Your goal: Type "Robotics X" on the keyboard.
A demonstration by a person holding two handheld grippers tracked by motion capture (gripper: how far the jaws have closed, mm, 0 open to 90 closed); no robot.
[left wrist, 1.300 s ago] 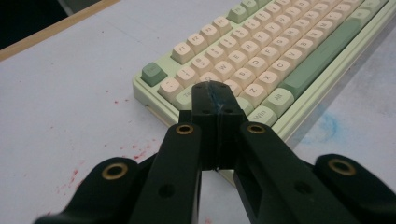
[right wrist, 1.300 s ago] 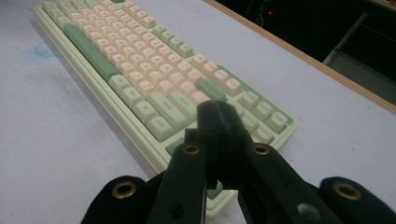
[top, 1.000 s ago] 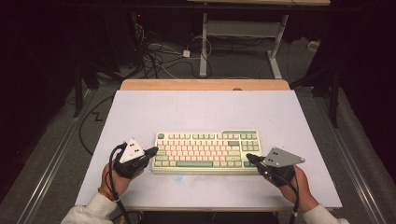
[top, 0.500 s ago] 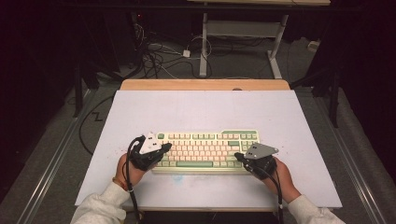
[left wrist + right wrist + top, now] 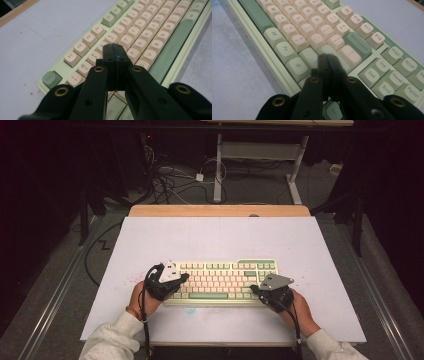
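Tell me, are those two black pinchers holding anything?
No, nothing is held. The left gripper and the right gripper are both shut with empty jaws, poised over the keys at either end of the keyboard.

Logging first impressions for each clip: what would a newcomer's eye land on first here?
The pale green keyboard with cream keys, lying near the front edge of the white table. Next, the two black grippers over its ends: the left gripper with jaws shut above the keys around the number row, the right gripper shut above the keys beside Backspace. Tangled cables on the dark floor beyond come last.
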